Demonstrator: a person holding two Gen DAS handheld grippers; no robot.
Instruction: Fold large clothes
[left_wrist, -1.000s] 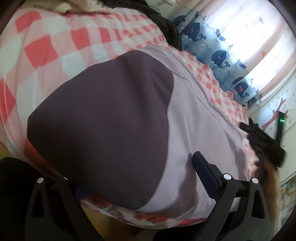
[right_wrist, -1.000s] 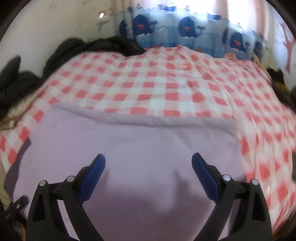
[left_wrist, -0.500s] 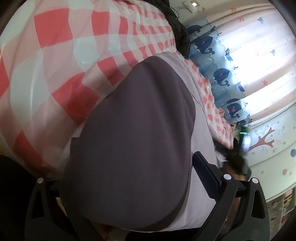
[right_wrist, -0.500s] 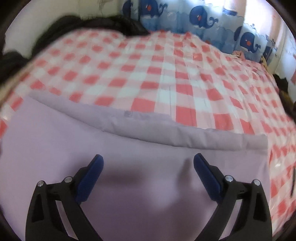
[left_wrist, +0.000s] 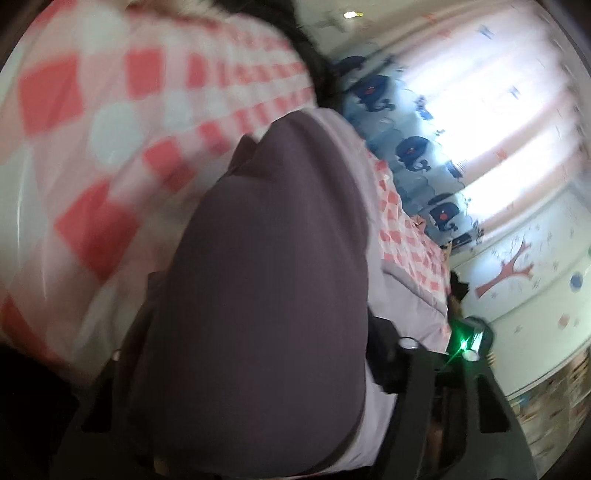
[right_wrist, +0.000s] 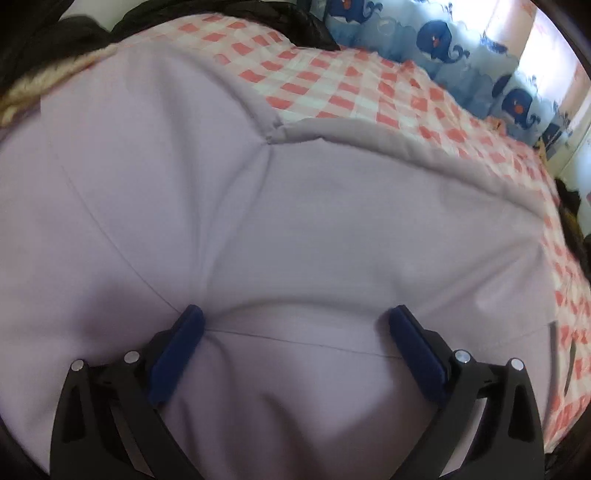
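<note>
A large lilac garment (right_wrist: 295, 221) with a dark purple panel (left_wrist: 266, 295) lies on a bed with a red-and-white checked cover (right_wrist: 369, 99). In the left wrist view the dark panel fills the middle and drapes over my left gripper (left_wrist: 258, 369), hiding its fingertips; the frame is blurred. My right gripper (right_wrist: 293, 325) is open, its blue pads (right_wrist: 177, 347) pressing down on the lilac fabric, which puckers into creases around them. The right gripper also shows in the left wrist view (left_wrist: 465, 339) with a green light.
Dark clothes (right_wrist: 55, 37) are piled at the head of the bed. A whale-print curtain (right_wrist: 443, 40) and a bright window lie beyond the bed. A wall with a tree picture (left_wrist: 509, 269) is at the right.
The left gripper has pushed further in, and the dark panel now covers its fingers. The right gripper has moved down onto the lilac fabric, which now bunches around its pads.
</note>
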